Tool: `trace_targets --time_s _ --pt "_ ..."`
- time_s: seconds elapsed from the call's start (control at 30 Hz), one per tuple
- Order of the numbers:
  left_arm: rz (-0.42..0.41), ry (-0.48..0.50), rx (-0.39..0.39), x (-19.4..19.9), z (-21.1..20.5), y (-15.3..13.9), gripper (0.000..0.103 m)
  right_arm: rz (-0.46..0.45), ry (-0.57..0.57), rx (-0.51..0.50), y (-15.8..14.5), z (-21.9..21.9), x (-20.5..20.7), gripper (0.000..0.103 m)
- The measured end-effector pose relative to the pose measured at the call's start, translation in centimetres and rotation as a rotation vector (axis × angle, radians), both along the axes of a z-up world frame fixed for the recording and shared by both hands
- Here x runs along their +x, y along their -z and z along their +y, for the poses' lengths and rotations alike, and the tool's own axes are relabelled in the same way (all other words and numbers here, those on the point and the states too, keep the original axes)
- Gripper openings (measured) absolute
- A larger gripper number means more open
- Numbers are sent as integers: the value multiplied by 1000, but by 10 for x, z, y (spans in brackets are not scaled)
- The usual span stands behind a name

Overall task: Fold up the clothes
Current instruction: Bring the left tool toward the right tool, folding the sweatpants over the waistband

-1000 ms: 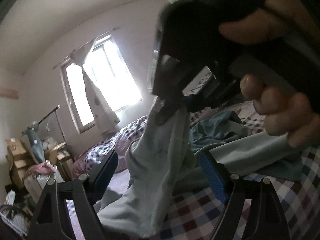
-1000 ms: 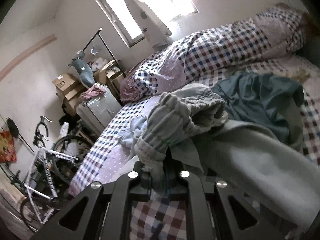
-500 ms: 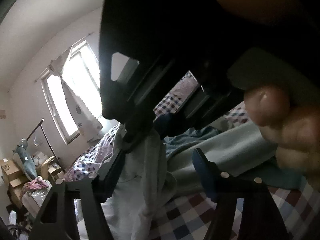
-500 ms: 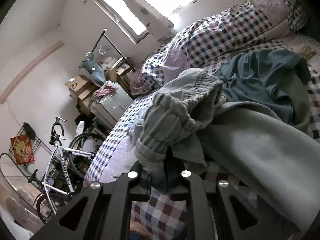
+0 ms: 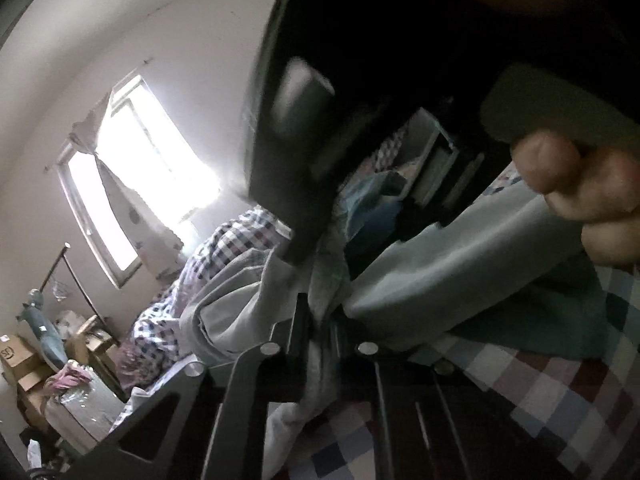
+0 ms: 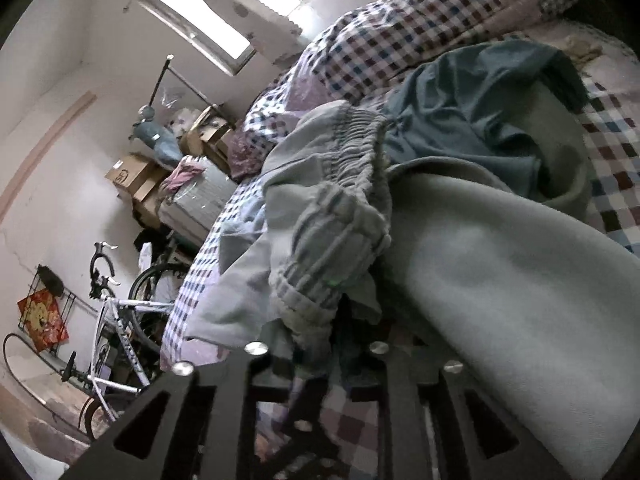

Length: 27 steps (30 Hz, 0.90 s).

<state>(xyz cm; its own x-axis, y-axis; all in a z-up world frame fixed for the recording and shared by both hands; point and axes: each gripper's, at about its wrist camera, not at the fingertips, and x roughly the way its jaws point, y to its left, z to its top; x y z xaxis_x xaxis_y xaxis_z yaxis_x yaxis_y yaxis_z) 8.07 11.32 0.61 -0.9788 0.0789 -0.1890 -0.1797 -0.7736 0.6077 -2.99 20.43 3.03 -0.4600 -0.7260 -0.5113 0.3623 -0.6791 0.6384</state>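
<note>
Now that your left tool has just clamped the grey sweatpants while your right tool has been letting go, next pull them flat on the bed.

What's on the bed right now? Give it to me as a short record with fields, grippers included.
surface: bed with checked sheet
light grey pants: bunched, elastic waistband on top
teal garment: crumpled behind the pants
left gripper: just closed, shut on the pants fabric
right gripper: jaws just opened, pants cloth between them, not pinched
checked duvet: heaped along the far side of the bed
beside bed: bicycle, cardboard boxes
</note>
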Motion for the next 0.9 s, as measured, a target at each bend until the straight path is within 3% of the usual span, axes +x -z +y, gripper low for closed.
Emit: trace_targets --time_s 0.03,0.3,0.5,0.67,0.77,0.9 --pt "0 1 -5 0 0 1 8 4 10 -11 0 3 0 57" --pt "-27 38 49 5 -12 -3 7 -82 89 -169 15 29 -13 60" --pt "-60 79 28 7 -16 2 7 -174 144 -272 34 36 -27 58" --pt "-90 91 2 1 -20 7 7 -196 140 -272 36 28 -35 45" --pt "-95 83 3 -4 -22 6 9 -141 142 -197 23 21 -32 27" --pt "-85 74 24 -1 -19 1 11 -33 151 -142 -3 16 -19 17"
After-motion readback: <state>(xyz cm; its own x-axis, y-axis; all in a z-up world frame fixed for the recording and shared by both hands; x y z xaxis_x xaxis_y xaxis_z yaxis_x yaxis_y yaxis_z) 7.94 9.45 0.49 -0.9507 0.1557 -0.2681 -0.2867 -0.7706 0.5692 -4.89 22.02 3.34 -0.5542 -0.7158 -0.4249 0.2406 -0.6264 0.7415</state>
